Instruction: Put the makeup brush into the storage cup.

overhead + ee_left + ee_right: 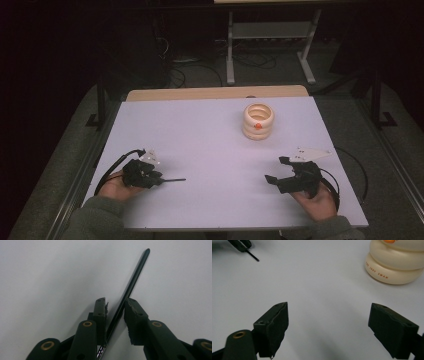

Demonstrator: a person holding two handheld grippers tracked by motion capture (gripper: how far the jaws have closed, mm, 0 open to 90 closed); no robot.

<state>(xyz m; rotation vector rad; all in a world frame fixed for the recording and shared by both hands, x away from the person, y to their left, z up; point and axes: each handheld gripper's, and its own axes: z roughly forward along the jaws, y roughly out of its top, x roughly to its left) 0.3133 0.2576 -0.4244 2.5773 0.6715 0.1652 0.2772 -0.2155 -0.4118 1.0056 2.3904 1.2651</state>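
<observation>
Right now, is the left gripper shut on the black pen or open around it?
Cannot tell. In the left gripper view the pen runs between the left gripper's jaws, close against both pads, yet contact isn't clear.

A white table (200,130) fills the middle of the high view. A cream stack of rings (258,121) stands on it, upper right of centre. A thin black pen (172,179) is at the lower left.
</observation>
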